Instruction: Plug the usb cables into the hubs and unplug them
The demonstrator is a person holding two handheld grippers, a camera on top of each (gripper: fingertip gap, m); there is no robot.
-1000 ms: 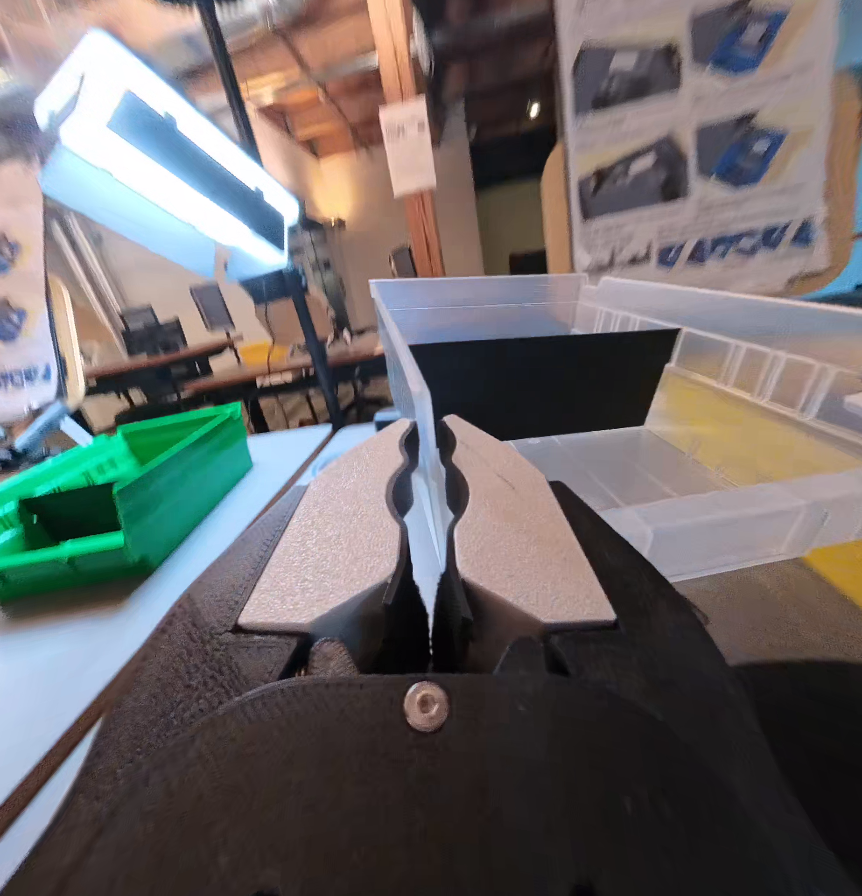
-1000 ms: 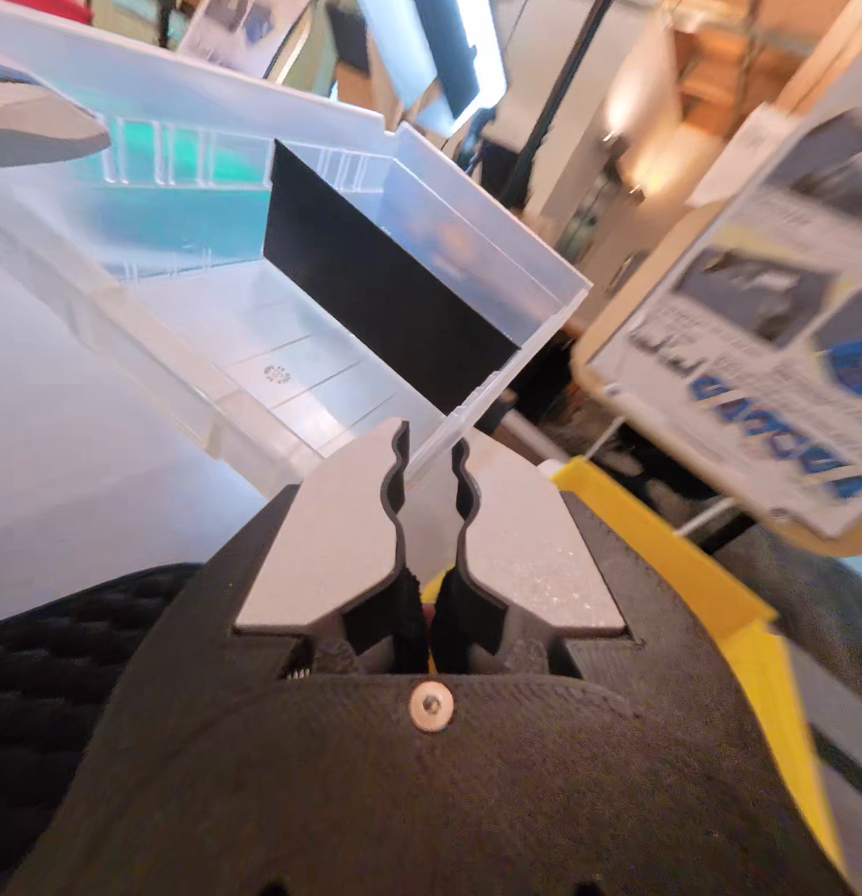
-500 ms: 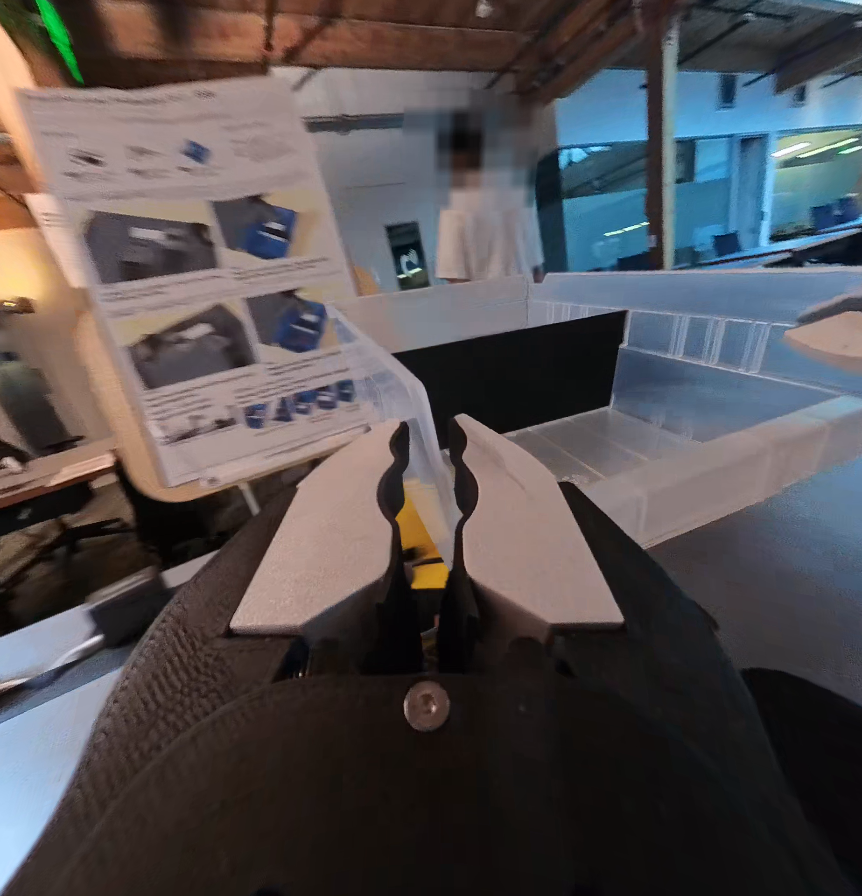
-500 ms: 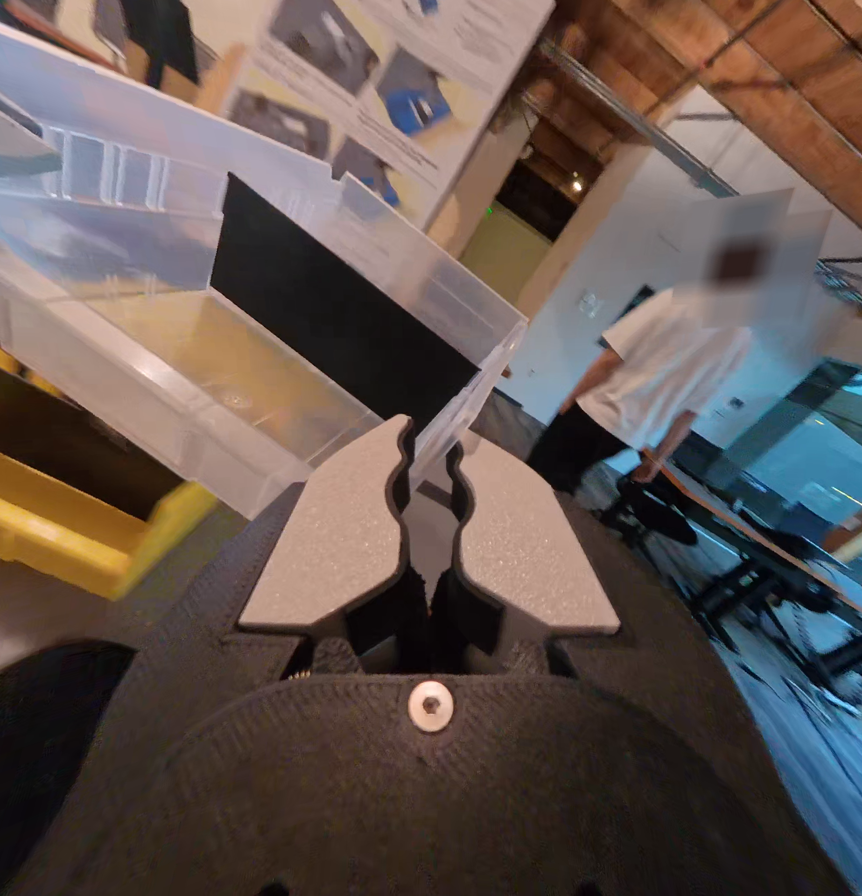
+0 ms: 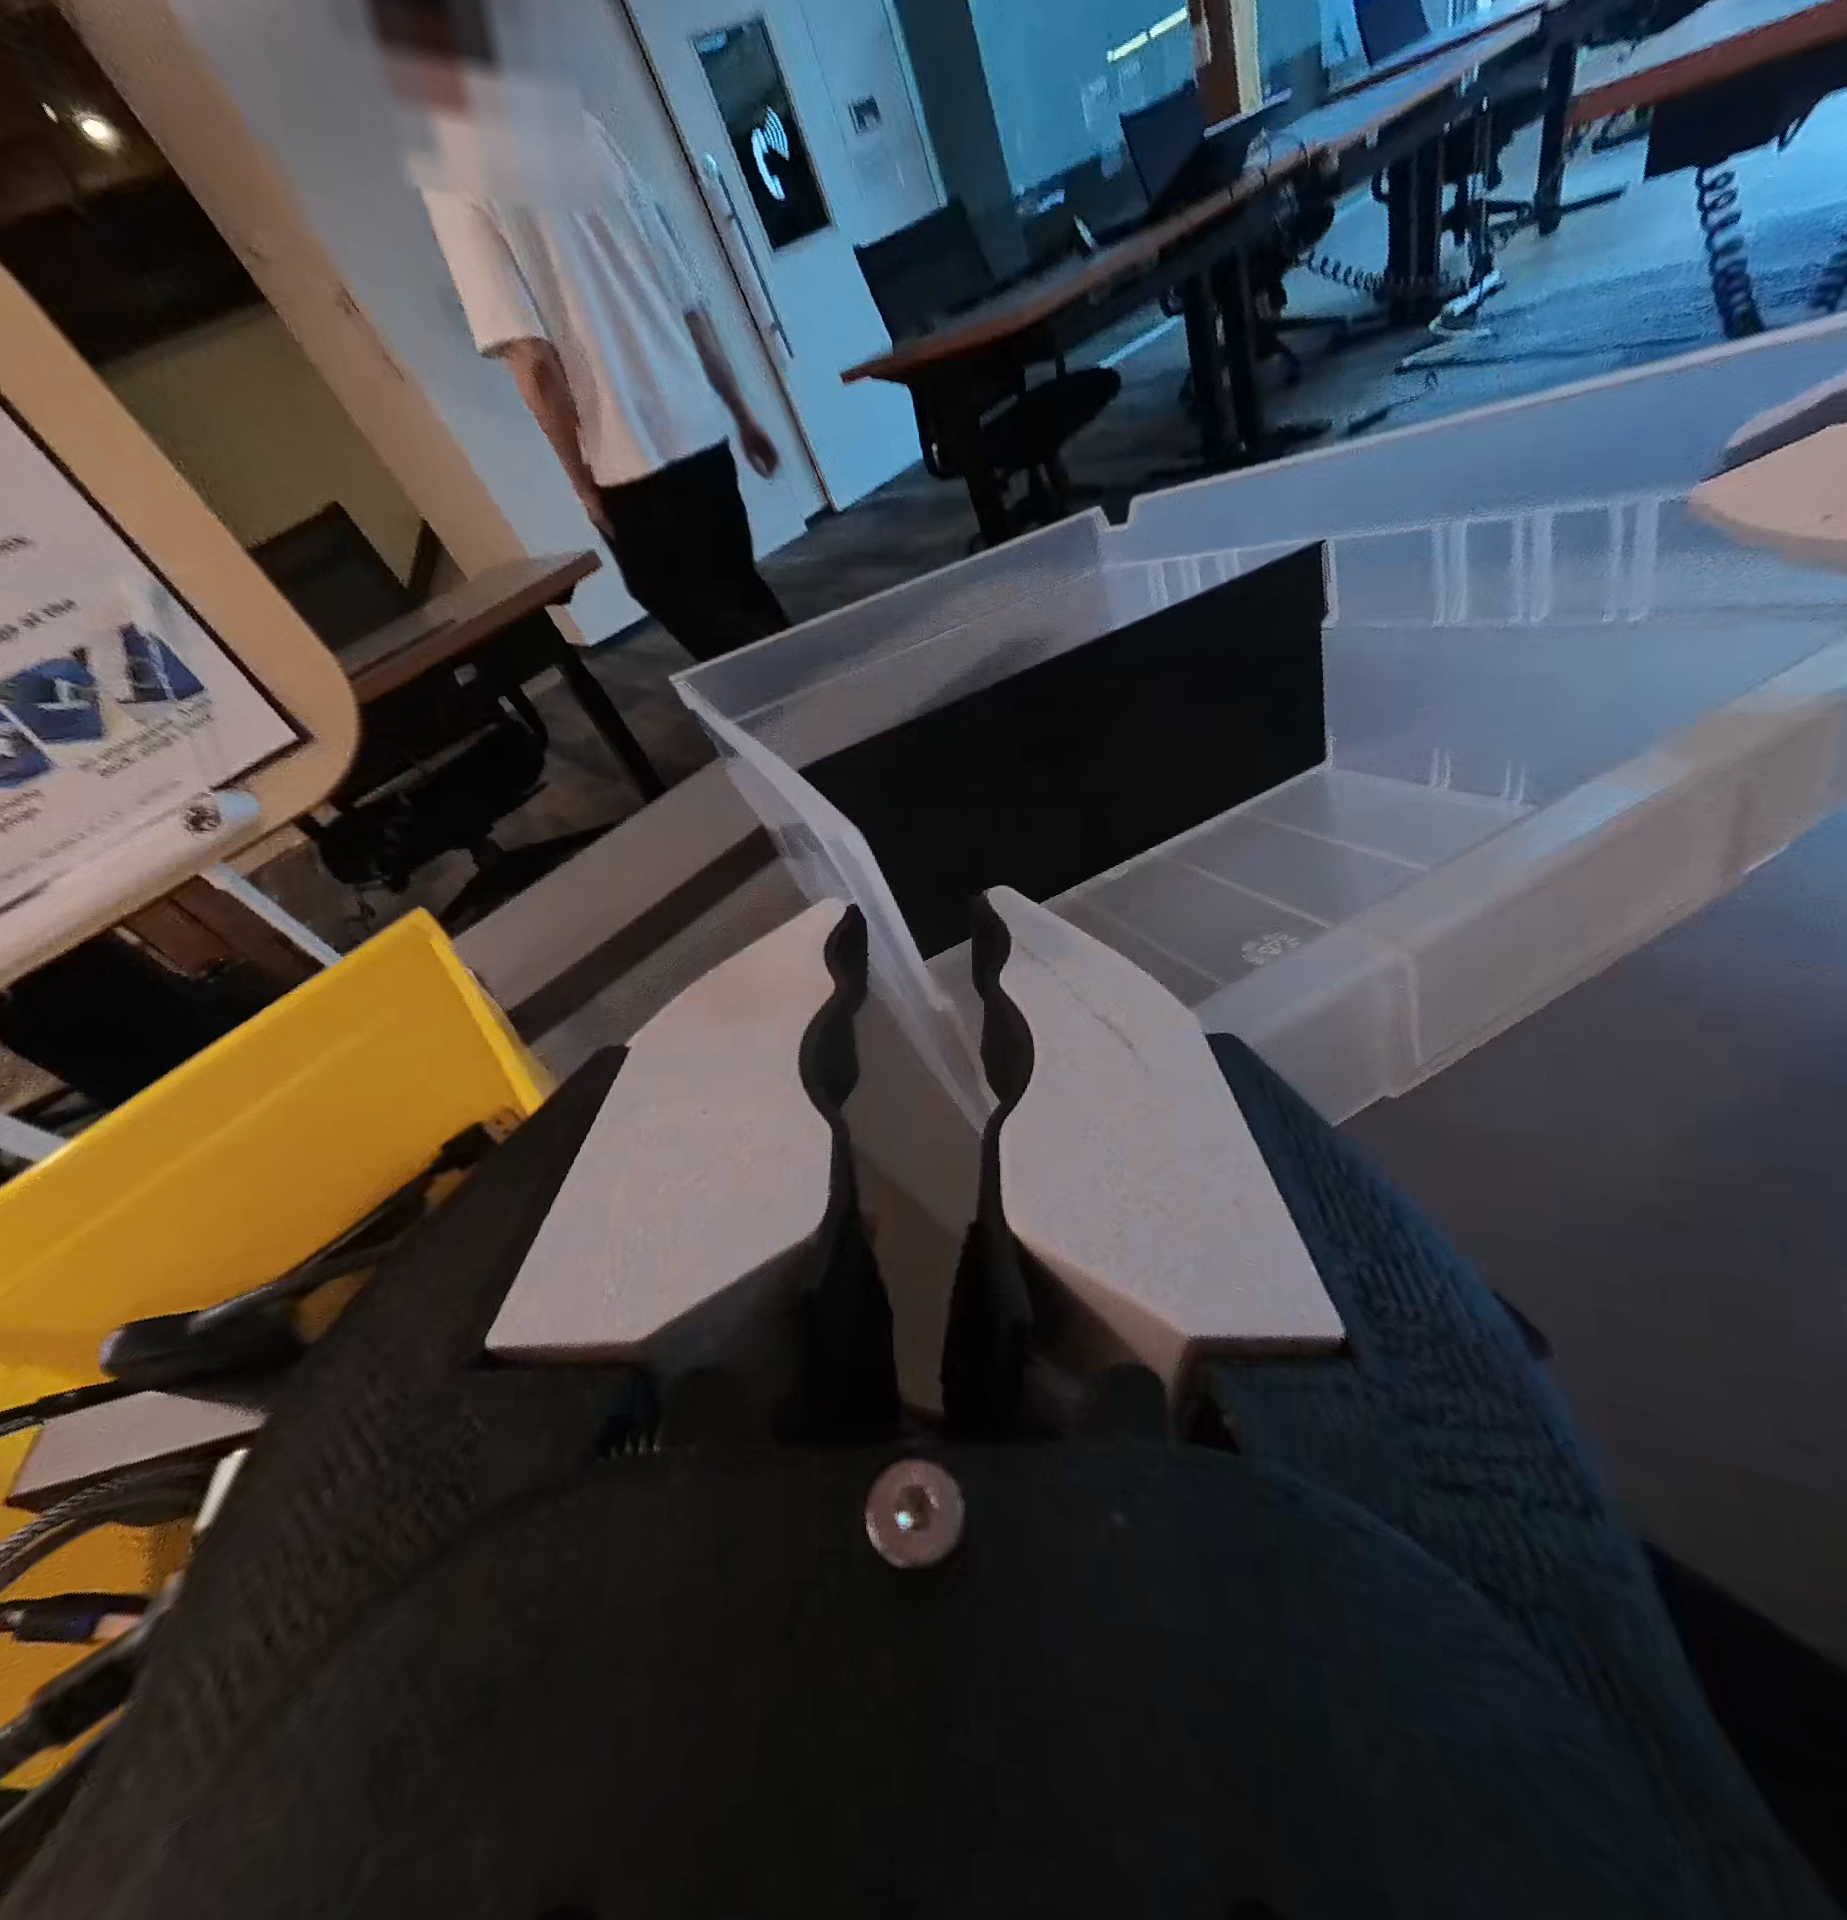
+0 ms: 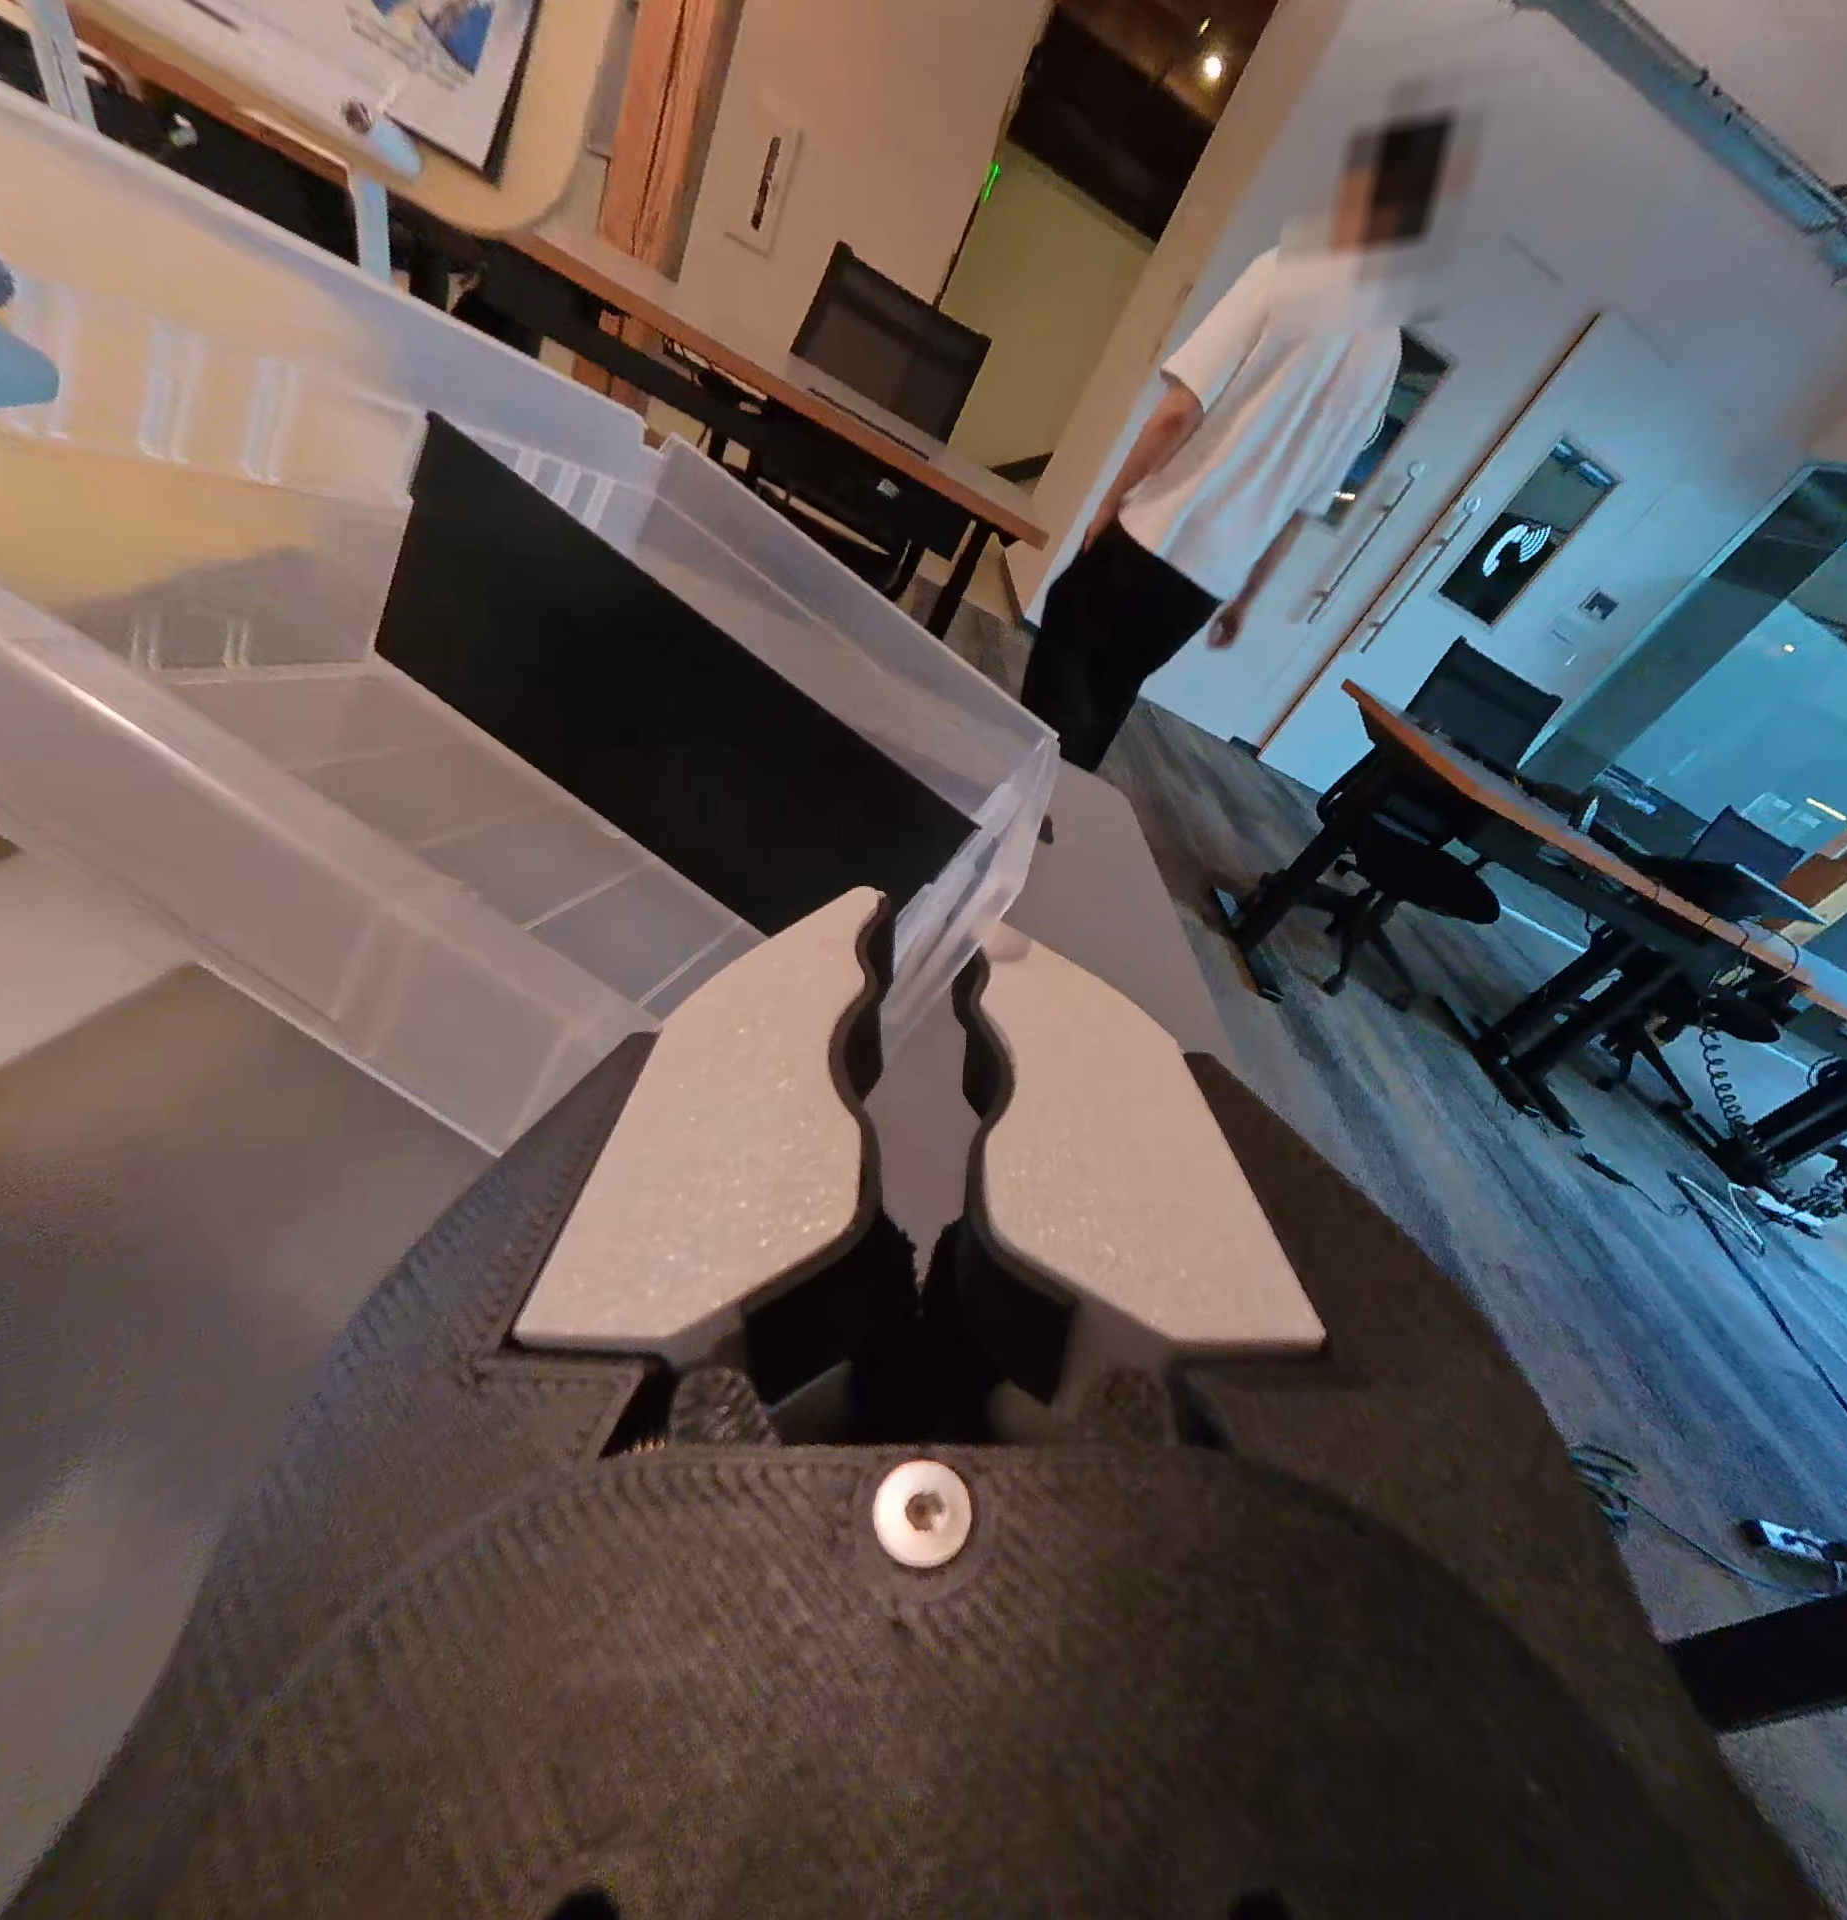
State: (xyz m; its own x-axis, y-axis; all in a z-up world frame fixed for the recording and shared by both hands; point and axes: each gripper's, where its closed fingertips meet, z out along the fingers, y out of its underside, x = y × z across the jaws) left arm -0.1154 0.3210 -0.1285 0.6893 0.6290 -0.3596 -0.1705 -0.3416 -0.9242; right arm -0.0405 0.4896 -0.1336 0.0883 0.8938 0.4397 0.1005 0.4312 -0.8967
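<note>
Bins first, left to right. Yellow bin (image 5: 264, 1122) at far left of the left wrist view holds dark cables (image 5: 57, 1600) and a flat grey block, probably a hub (image 5: 119, 1439); the task's cables and hubs sit there, low beside the left gripper (image 5: 914, 997). Its fingers are narrow, pinching the left end wall of the clear bin (image 5: 1521, 727). A black divider (image 5: 1054, 769) stands across the clear bin, and no contents are visible in it. Right gripper (image 6: 919, 966) has its fingers narrow on the bin's right end wall, near the corner. A person (image 6: 1241, 457) stands in the background.

Judgement: the clear bin is being carried two-handed, a set-up step; no plugging has begun. To do it well: keep both grips level, move both hands together, avoid twisting the thin walls, and set the bin flat on the dark tabletop (image 5: 1625, 1195) before releasing. The right grip sits shallow, so slipping is possible.
</note>
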